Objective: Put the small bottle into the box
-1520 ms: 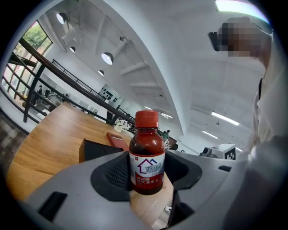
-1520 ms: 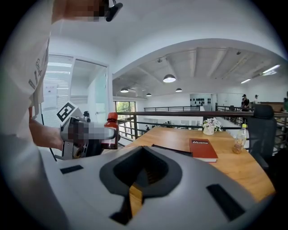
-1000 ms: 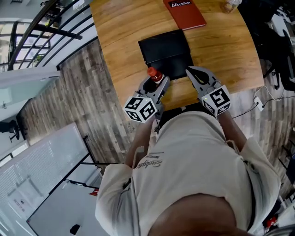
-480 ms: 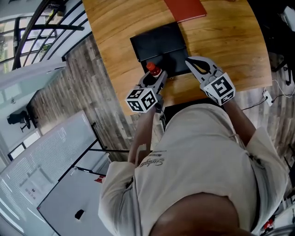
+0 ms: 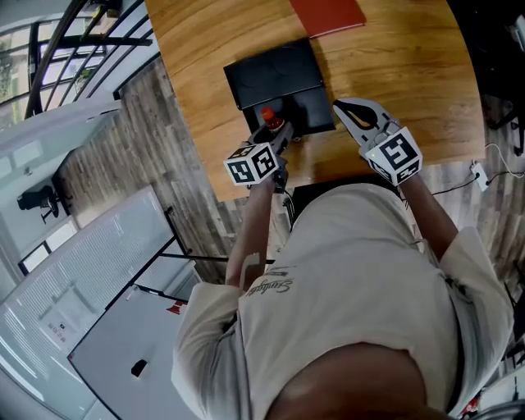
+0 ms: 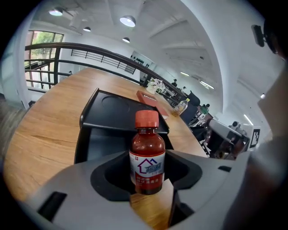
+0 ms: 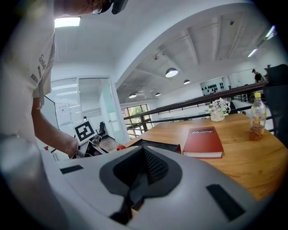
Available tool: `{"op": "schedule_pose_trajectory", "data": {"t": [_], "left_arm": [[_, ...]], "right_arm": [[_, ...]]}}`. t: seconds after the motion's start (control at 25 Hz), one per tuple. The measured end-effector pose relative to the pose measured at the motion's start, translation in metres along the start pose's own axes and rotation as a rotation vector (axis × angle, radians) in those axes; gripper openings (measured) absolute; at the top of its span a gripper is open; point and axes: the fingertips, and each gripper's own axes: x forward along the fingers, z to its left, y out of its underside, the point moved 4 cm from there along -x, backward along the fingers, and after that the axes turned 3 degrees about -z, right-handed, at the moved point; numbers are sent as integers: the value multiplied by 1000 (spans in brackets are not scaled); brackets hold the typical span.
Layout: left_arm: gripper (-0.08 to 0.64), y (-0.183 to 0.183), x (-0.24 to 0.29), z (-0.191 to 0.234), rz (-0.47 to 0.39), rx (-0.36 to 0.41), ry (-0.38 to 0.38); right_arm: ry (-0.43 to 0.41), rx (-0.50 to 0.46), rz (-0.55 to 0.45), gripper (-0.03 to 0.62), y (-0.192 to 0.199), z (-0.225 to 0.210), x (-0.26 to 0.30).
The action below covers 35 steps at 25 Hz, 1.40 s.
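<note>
Head view: the left claw (image 5: 281,130) reaches over the near left corner of the black box (image 5: 271,72) on the table (image 5: 410,82). The right claw (image 5: 338,105) sits just beside the box's near right corner.
Left claw: closed on the bottle (image 6: 147,157), low on its body. The bottle is upright with its red cap on top.
Right claw: jaws together, nothing between them.
Bottle: carried at the box's near edge. The left gripper view shows the open compartment just beyond it, with the lid open behind. I cannot tell whether its base has crossed the rim.
Step in hand: bringing the bottle over the opening; it is not yet set down.
Doing it well: hold the bottle upright and carry it forward until the base clears the near wall, then lower it straight. With so low a grip the jaws will likely meet the rim early, so aim for the middle of the compartment. Release only once the base rests on the box floor — a tall, narrow bottle probably tips if dropped.
Watch for: the cap brushing the lid; the right claw could steady the box if it slides.
Nearby: a red book (image 5: 328,15) lies beyond the box, apart from it.
</note>
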Motion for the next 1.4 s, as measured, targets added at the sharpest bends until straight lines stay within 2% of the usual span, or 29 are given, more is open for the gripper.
{"op": "schedule_pose_trajectory", "data": {"t": [0.24,0.44,0.64,1.0,1.4], "left_arm": [[225,8,10,13,94,13,-63],[225,12,18,19,148,-33,-77],[225,13,24,25,203,-19,-121],[227,19,35,31,272,-93,-130],[227,21,46,43,375,-65,-199]], "right_arm": [[10,69,-5,-5,8,-12,-3],[5,75,-11,-5,8,-18,-2],[2,72,-6,-5,10,-27,-3],[17,96,-9,-5,18,-45,-1],[-11,89,-7,-5,20,-45,5]]}}
